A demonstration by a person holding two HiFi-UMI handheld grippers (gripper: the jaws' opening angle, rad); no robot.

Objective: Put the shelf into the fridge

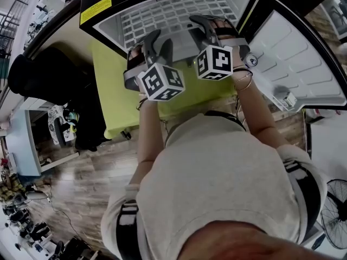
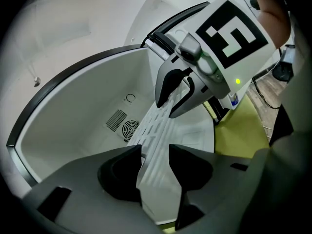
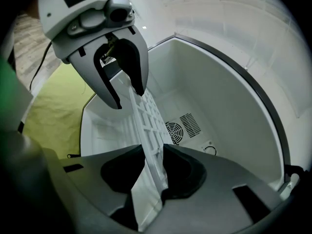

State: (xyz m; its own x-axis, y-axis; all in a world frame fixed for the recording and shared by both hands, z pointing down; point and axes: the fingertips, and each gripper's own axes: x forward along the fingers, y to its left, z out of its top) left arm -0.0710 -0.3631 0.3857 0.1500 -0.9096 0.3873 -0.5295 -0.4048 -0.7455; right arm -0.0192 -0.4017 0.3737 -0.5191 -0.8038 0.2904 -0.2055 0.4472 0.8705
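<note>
Fridge [image 1: 111, 23], small, white-lined, on yellow-green tabletop [image 1: 108, 91]; contents: one white slatted shelf [image 1: 173, 15], set inside the cavity, fan grille behind it.
Left tongs [image 2: 156, 150]: parted, shelf's front edge between the jaws, not clamped.
Right tongs [image 3: 154, 149]: parted likewise, same front edge between the jaws, just beside the left pair.
Door [image 1: 303, 64]: swung wide open, far right.

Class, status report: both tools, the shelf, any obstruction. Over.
Left tool and right tool open, each astride the shelf edge. Shelf reaches into fridge. No obstruction visible.
</note>
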